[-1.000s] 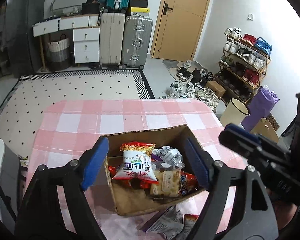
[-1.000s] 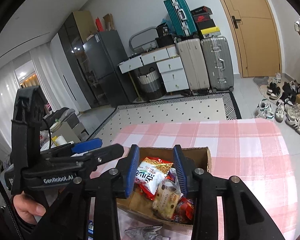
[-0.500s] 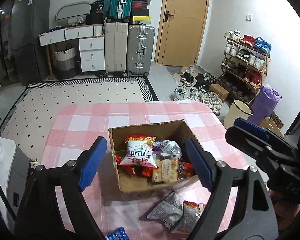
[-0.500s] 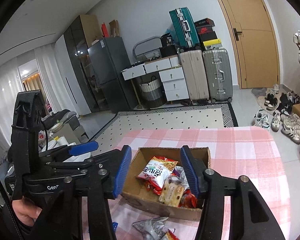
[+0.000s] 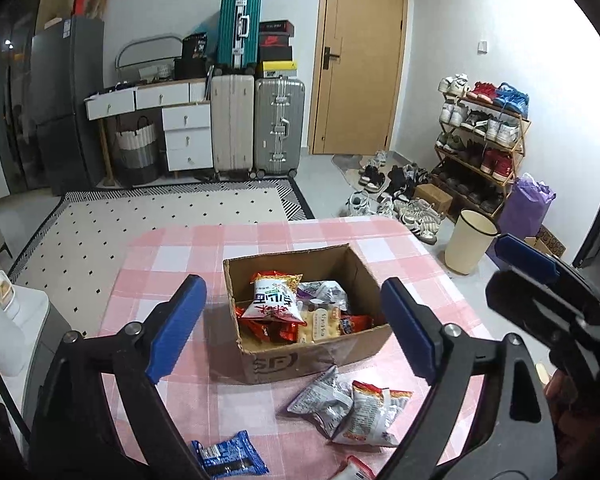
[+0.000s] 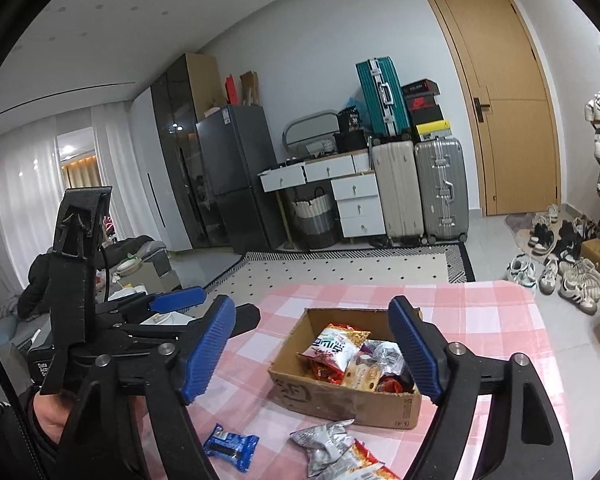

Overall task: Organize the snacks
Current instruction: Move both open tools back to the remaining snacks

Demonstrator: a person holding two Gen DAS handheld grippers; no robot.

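Roughly halfway: the cardboard box (image 5: 312, 356), mid-frame on the pink checked table (image 5: 172, 256), already holds several snack packets (image 5: 274, 300). A silver packet (image 5: 320, 396), red-white packet (image 5: 370, 412) and blue packet (image 5: 228, 454) remain outside, lower frame. Left gripper (image 5: 292, 328) and right gripper (image 6: 312, 348) both gape empty.
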